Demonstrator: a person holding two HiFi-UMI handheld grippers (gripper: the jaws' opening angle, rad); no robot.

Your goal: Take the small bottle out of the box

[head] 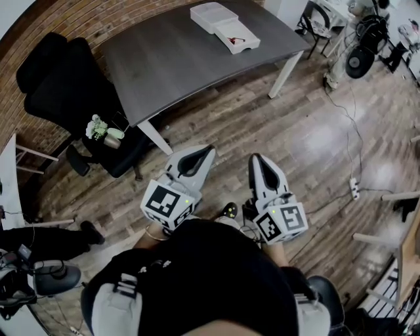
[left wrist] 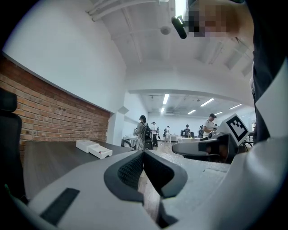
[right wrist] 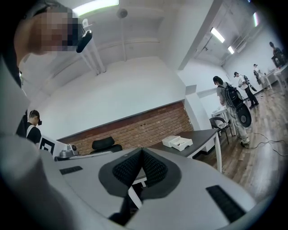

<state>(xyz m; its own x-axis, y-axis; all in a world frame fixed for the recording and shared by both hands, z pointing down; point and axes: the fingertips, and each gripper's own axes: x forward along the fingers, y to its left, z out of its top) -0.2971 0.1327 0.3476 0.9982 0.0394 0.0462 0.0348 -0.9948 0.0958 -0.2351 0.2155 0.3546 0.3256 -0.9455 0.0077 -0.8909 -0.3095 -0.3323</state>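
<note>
Tools come first, both held low in front of the person's body over the wood floor (head: 308, 144). The left tool (head: 207, 152) is clenched, pads meeting with nothing between them. The right tool (head: 256, 159) is clenched and empty in the same way. I judge they are carried like this because nothing is within reach yet: the counter (head: 184, 65) stands well apart, ahead and to the left.

A black chair (head: 65, 85) sits by the counter's left edge. At the counter's far right corner lies the white box (head: 245, 47), open, its lid (head: 209, 14) just beside it, which leaves the inside free to reach from above. A small reddish thing (head: 236, 41) shows inside. It is too small to name, but the bottle is probably there, not yet taken out. The approach has to come first.
</note>
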